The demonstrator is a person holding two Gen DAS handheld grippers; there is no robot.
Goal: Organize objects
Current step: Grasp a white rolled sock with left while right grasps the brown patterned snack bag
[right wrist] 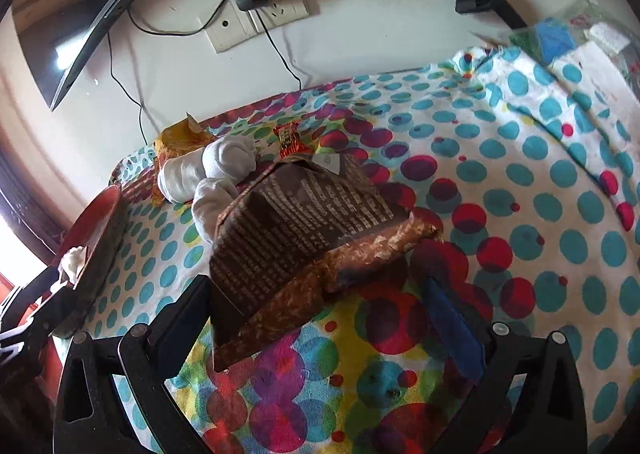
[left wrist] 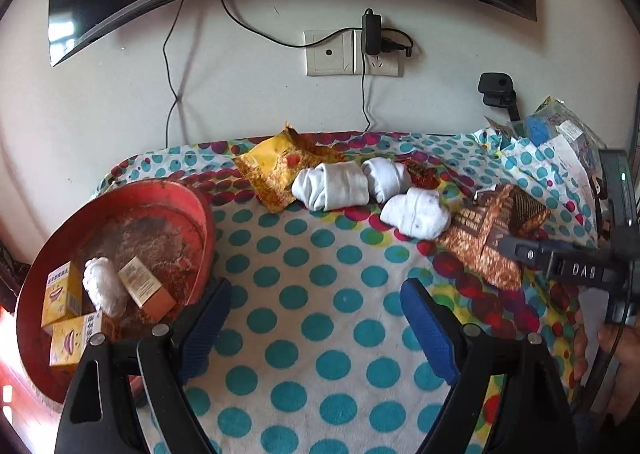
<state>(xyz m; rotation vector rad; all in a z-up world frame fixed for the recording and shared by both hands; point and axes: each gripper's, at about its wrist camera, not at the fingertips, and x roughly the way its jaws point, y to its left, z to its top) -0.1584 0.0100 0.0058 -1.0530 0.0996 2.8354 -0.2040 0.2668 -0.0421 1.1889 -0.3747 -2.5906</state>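
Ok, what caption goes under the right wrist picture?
Open right gripper around a brown snack bag on the dotted cloth, white socks behind.

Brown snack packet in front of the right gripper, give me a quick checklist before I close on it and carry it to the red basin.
1. Right gripper open: ok, jaws stand wide.
2. Brown snack packet between the jaws: ok, its near end lies between the fingers, pads not pressing yet.
3. Nothing lying on the packet: cannot tell; a rolled white sock sits against its far left edge.
4. Left gripper free and clear: ok, open over bare cloth, holding nothing.
5. Room in the red basin: ok, three small boxes and one sock sit at its near side, the rest is bare.
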